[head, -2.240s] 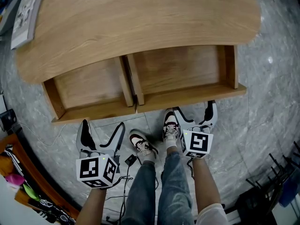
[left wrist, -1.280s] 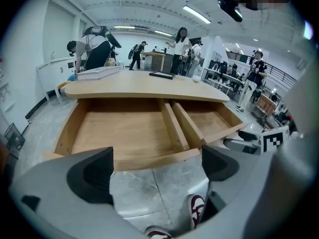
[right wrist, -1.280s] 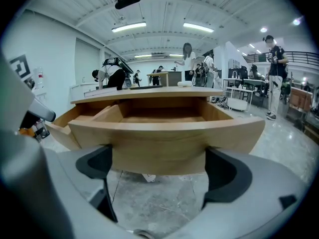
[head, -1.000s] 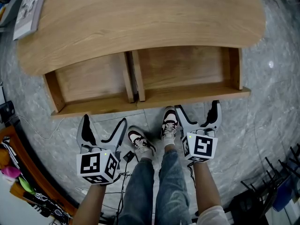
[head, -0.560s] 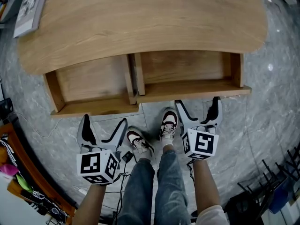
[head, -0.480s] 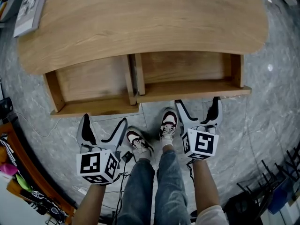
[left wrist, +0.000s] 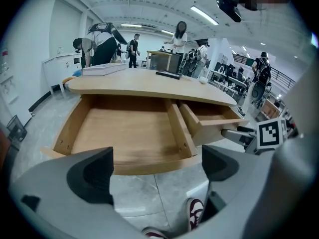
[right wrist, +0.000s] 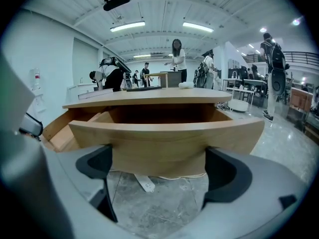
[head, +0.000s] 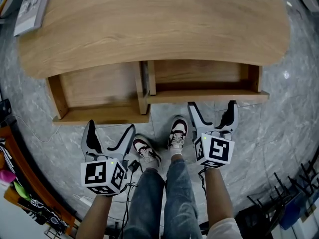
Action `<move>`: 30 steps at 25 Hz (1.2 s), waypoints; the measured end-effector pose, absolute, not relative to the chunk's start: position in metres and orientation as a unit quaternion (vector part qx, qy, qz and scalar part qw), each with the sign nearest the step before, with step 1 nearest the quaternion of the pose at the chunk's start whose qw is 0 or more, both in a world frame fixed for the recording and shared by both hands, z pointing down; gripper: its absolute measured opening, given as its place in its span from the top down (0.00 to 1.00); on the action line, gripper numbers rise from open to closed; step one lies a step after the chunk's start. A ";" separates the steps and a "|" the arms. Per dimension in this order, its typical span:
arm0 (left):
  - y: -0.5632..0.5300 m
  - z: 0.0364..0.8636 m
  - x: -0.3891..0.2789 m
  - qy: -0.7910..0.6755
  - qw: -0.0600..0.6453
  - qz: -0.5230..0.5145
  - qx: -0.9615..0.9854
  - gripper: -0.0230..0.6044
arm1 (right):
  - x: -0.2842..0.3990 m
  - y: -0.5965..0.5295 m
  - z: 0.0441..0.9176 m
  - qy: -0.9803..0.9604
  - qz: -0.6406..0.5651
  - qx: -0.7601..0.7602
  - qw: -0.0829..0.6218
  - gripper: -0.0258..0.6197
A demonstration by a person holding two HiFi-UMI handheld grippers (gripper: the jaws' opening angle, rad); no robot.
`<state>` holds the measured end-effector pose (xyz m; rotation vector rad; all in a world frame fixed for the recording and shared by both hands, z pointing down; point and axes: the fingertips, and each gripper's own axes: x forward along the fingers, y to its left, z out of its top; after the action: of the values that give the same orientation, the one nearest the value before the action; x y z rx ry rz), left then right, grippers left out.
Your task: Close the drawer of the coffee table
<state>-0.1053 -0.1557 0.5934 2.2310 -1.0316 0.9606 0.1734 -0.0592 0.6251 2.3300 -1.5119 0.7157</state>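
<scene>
Partly done: right drawer sits halfway into the coffee table, left drawer fully out. Right gripper is spread at its front; left gripper spread, empty.

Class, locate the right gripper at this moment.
Head view, right side: the right gripper sits at the front of the right drawer, jaws apart, beside the person's right shoe.
</scene>
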 end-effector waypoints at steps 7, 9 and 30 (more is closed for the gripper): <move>-0.161 0.594 -0.105 -0.390 0.259 0.350 0.811 0.09 | 0.180 -0.070 0.626 -0.521 0.252 0.804 0.139 0.05; -0.163 0.593 -0.105 -0.392 0.260 0.348 0.811 0.09 | 0.181 -0.074 0.626 -0.520 0.254 0.803 0.140 0.05; -0.179 0.592 -0.105 -0.427 0.281 0.335 0.792 0.09 | 0.204 -0.116 0.625 -0.517 0.258 0.804 0.139 0.05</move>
<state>-0.1052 -0.1789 0.5917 2.1210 -1.1434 0.8971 0.2043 -0.1161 0.6247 2.3241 -1.4955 0.7465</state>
